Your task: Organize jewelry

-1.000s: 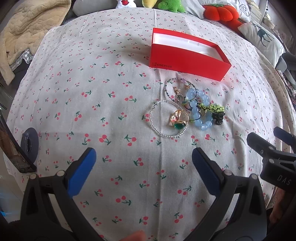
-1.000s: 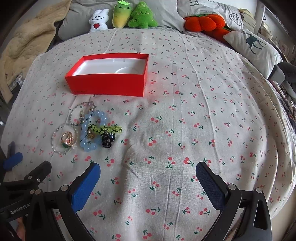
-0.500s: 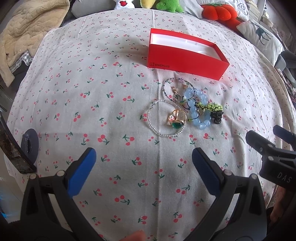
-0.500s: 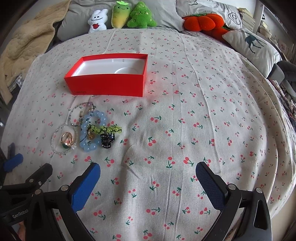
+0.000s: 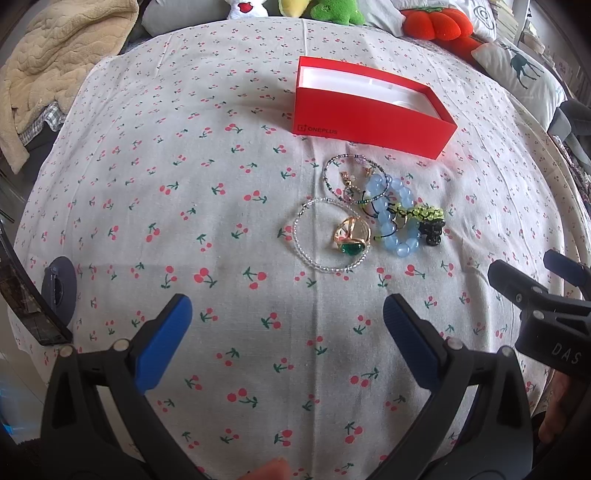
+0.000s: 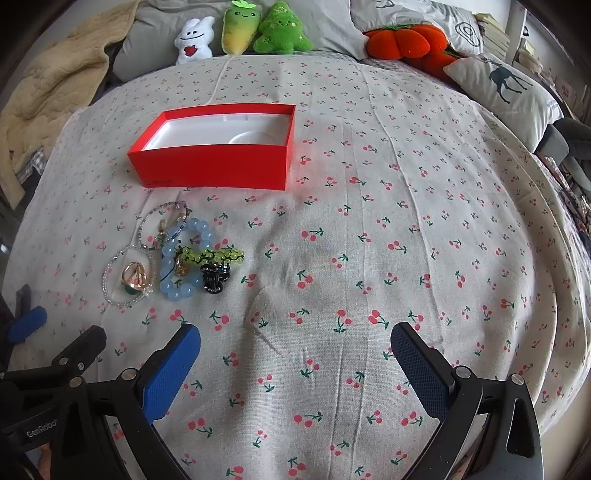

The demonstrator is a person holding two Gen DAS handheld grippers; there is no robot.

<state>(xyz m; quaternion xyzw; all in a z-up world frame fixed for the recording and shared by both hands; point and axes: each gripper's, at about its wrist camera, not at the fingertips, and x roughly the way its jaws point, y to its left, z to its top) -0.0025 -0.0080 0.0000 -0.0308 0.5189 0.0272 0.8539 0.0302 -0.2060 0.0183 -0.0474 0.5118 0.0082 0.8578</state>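
Note:
An open red box (image 5: 373,110) with a white inside sits on the cherry-print bed cover; it also shows in the right wrist view (image 6: 218,147). In front of it lies a small heap of jewelry: a clear bead bracelet (image 5: 314,236) around a gold ring with a green stone (image 5: 351,236), a blue bead bracelet (image 5: 399,218), a thin dark bead bracelet (image 5: 340,177), a yellow-green bead piece (image 6: 218,255) and a black hair claw (image 5: 432,230). My left gripper (image 5: 288,328) is open and empty, just short of the heap. My right gripper (image 6: 295,354) is open and empty, to the right of the heap.
Plush toys (image 6: 258,33), an orange plush (image 6: 399,40) and pillows (image 6: 506,85) line the far edge of the bed. A beige blanket (image 5: 55,66) lies at the far left. The bed's left edge drops off beside a dark object (image 5: 59,288).
Both views have drawn back slightly; the box and jewelry sit a little higher and farther in the left wrist view. Nothing was grasped or moved.

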